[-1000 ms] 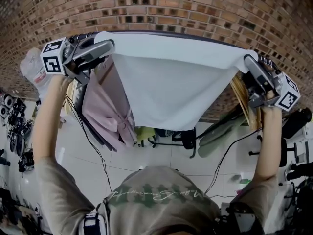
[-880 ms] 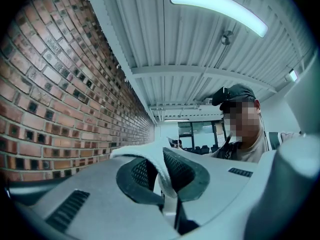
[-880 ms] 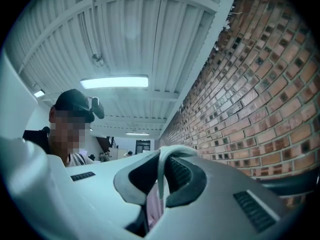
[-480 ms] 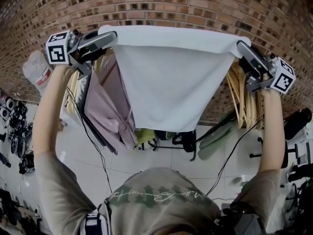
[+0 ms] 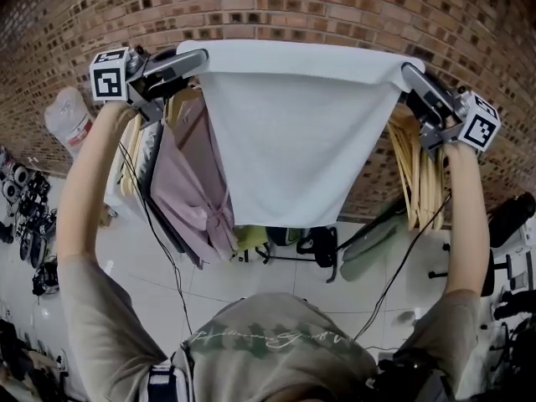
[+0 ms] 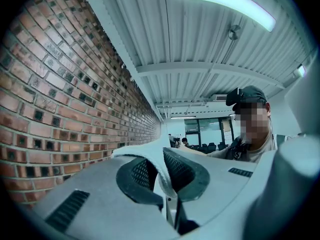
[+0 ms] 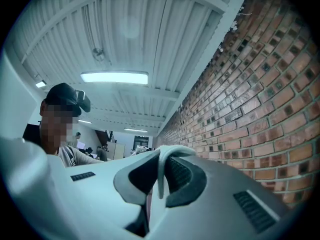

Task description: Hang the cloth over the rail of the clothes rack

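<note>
Cloth point(image 5: 293, 132): plain white, smooth, spread wide and hanging flat before the brick wall point(image 5: 335, 7), beside a pink garment point(image 5: 188, 182). Left gripper point(image 5: 201, 55) and right gripper point(image 5: 408, 70): jaws clamped on its top corners. Shirt lettering point(image 5: 268, 335): illegible.

Cloth point(image 5: 293, 132): one piece, plain white, thin and slightly textured. Held up spread out, its upper edge pulled nearly straight and level between the two top corners. Left corner pinched between the closed jaws of the left gripper point(image 5: 194, 59), right corner between those of the right gripper point(image 5: 410, 74). Body hangs free, sides narrowing towards the lower hem. Rail: cannot be made out behind the upper edge.
</note>
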Available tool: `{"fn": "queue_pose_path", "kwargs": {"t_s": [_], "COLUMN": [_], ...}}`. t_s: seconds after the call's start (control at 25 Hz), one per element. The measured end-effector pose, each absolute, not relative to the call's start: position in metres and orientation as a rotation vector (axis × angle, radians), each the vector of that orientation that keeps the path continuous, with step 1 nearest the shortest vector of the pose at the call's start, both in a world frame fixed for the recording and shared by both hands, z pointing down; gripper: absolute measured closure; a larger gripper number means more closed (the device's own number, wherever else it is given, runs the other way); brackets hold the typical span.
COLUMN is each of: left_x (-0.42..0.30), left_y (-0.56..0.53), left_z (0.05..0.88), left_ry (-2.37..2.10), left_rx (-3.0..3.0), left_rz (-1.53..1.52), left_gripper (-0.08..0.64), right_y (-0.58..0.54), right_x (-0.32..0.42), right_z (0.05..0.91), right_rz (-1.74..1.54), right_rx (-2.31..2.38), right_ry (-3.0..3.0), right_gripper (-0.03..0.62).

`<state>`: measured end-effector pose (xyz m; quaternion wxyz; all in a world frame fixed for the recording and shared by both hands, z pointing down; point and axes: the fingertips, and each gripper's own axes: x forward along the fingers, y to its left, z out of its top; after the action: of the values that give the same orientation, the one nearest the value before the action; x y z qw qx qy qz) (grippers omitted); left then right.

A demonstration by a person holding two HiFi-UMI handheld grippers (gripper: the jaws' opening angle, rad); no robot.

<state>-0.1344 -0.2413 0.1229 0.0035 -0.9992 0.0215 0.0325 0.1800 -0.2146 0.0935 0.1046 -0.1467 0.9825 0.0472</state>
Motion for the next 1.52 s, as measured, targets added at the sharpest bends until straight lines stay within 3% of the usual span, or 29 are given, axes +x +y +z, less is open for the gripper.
{"fn": "queue_pose_path", "kwargs": {"t_s": [0.32, 1.52], "left_x": [-0.134, -0.109], "left_y": [-0.256, -0.321], "left_z": [0.097, 0.051], "left_ry": [0.075, 0.208], "left_rx": [-3.136, -3.007], "left_rz": [0.192, 0.024], "left_gripper": [0.541, 0.541], "right_y": [-0.238, -0.304], "right_x": [0.183, 0.207], "right_z": [0.086, 0.035], "right_rz": [0.119, 0.209], "right_rx": [-0.458, -0.555], "right_ry": [2.897, 2.905], "right_gripper": [0.574, 0.574]}}
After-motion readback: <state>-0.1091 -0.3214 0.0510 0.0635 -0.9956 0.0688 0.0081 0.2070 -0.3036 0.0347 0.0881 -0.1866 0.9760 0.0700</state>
